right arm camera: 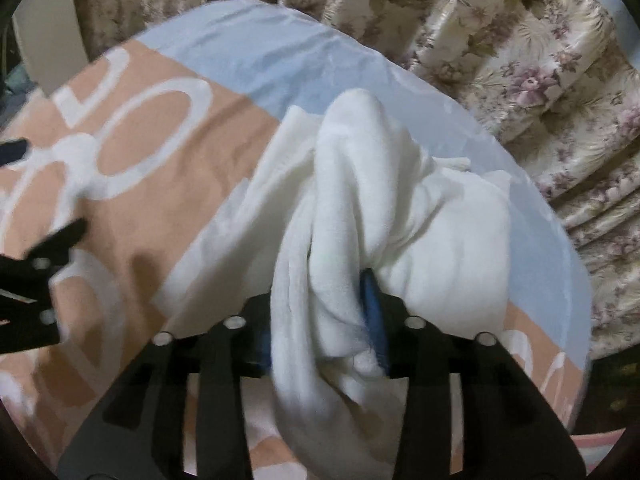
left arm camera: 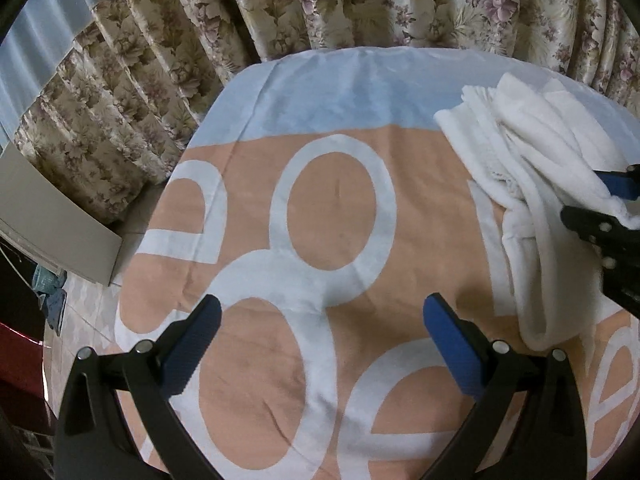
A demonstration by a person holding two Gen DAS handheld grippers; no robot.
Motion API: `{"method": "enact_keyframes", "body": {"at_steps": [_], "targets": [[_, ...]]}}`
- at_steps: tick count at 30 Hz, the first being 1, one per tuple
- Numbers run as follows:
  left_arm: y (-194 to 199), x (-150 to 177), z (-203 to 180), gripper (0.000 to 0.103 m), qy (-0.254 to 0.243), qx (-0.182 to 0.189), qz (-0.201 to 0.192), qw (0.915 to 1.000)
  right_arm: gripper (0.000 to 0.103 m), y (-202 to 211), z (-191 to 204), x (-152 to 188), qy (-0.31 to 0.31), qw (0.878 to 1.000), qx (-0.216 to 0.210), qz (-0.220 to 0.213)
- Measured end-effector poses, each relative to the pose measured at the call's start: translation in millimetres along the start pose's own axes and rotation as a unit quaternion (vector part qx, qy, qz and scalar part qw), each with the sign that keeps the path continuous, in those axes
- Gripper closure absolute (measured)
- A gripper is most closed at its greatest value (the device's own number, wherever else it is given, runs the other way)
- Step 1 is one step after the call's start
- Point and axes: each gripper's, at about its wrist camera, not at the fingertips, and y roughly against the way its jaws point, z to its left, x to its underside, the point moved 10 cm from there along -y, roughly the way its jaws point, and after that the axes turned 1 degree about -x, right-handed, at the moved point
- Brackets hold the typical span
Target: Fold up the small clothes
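Note:
A white fleecy garment lies crumpled on the right side of the round table, which is covered by a peach and pale-blue cloth with white rings. My right gripper is shut on a bunched fold of the garment; the fabric fills the gap between its blue pads and drapes over the left finger. In the left wrist view the right gripper enters from the right edge. My left gripper hangs open over bare tablecloth to the left of the garment, holding nothing. It shows blurred at the left edge of the right wrist view.
Floral curtains hang close behind the table's far edge. A pale board or cabinet side stands to the left, with tiled floor and some clutter below. The table's rim drops off on the right.

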Motion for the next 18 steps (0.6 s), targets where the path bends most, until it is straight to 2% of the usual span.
{"method": "enact_keyframes", "body": {"at_steps": [1, 3, 5, 8, 10, 15, 18], "targets": [[2, -2, -2, 0.001, 0.002, 0.003, -0.001, 1.0000, 0.059, 10, -1, 0, -0.004, 1.000, -0.012, -0.010], [6, -6, -5, 0.001, 0.006, 0.012, -0.005, 0.9999, 0.048, 32, -5, -1, -0.014, 0.999, -0.033, -0.033], [14, -11, -11, 0.001, 0.005, 0.021, -0.013, 0.9997, 0.031, 57, -16, -2, -0.022, 0.996, -0.052, -0.066], [27, -20, -24, 0.001, -0.003, 0.034, -0.025, 0.9991, 0.026, 80, -41, 2, -0.050, 0.992, -0.066, -0.094], [35, -28, -35, 0.001, -0.005, 0.051, -0.032, 0.9982, 0.020, 89, -73, 9, -0.087, 0.987, -0.065, -0.115], [50, -41, -71, 0.001, -0.012, 0.096, -0.039, 0.9945, 0.020, 75, -128, 40, -0.164, 0.980, -0.058, -0.096], [60, -47, -105, 0.001, -0.030, 0.124, -0.041, 0.9911, 0.023, 59, -137, 57, -0.185, 0.977, -0.072, -0.077]]}}
